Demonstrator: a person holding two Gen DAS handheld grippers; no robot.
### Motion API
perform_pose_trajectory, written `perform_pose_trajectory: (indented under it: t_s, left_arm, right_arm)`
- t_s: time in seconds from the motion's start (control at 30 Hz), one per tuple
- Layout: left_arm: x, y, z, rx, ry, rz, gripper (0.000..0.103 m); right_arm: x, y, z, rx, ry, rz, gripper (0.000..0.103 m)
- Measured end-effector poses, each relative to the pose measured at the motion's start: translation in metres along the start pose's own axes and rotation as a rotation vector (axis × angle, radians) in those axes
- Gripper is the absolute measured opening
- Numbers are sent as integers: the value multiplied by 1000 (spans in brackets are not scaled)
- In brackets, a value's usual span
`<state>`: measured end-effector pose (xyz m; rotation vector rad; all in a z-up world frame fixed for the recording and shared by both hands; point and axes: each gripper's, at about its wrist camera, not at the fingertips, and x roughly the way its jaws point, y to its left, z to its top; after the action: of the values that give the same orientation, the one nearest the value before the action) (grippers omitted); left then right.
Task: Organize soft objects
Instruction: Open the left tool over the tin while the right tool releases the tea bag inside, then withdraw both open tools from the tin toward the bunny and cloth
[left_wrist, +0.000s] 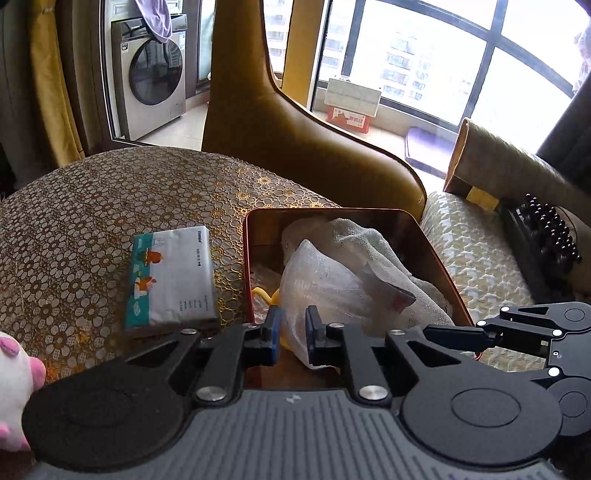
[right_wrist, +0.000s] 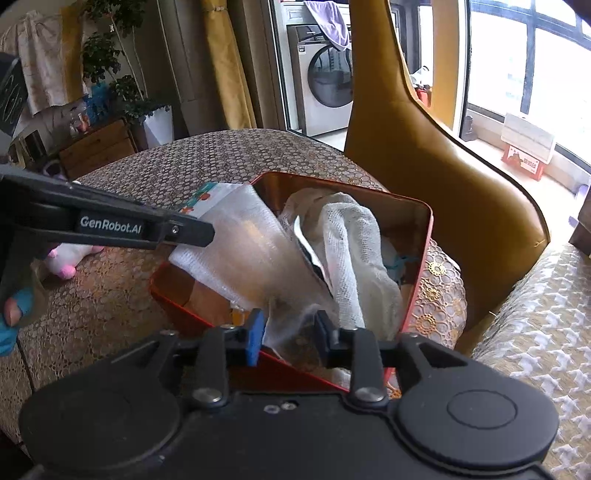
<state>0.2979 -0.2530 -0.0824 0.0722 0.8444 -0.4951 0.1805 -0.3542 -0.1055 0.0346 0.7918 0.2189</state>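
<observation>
A red tin box (left_wrist: 437, 254) (right_wrist: 424, 236) stands on the patterned table, holding white mesh cloths (left_wrist: 373, 240) (right_wrist: 351, 236) and a clear mesh bag (left_wrist: 325, 284) (right_wrist: 255, 251). My left gripper (left_wrist: 292, 334) hovers at the box's near edge, its jaws slightly apart around the bag's lower edge. My right gripper (right_wrist: 289, 338) sits at the box's near corner with the bag's tail between its parted fingers. The left gripper's arm (right_wrist: 110, 225) crosses the right wrist view. A tissue pack (left_wrist: 171, 277) lies left of the box. A white-pink plush toy (left_wrist: 14, 387) (right_wrist: 70, 258) lies on the table.
A tall mustard leather chair (left_wrist: 314, 140) (right_wrist: 443, 177) stands behind the table. A patterned sofa seat (left_wrist: 476, 258) (right_wrist: 535, 354) lies to the right with a bolster cushion (left_wrist: 509, 166) and beaded mat (left_wrist: 543, 236). A washing machine (left_wrist: 151, 74) is beyond the glass door.
</observation>
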Motion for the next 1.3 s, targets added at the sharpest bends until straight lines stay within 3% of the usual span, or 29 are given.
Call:
perform_pose_trajectory:
  t_s: [0.47, 0.77, 1.03, 1.07, 1.13, 1.17, 1.3]
  left_arm:
    - [-36, 17, -12, -43, -38, 12, 16]
    - [-102, 38, -31, -65, -155, 30, 16]
    - [-161, 63, -54, -76, -217, 101, 17]
    - [-166, 66, -56, -82, -220, 110, 23]
    - [-177, 76, -64, -103, -229, 115, 59]
    - [-182, 81, -68, -114, -240, 119, 84]
    - [-205, 100, -83, -135, -275, 152, 87]
  right_arm:
    - [-28, 6, 1, 26, -63, 8, 44]
    - [-62, 32, 3, 18, -138, 41, 49]
    - [-86, 71, 7, -37, -203, 86, 58]
    - [-87, 75, 8, -43, -207, 93, 59]
    - [-89, 86, 9, -50, -212, 109, 60]
    - [-90, 91, 10, -53, -214, 118, 61]
    - [-92, 113, 11, -66, -225, 145, 63]
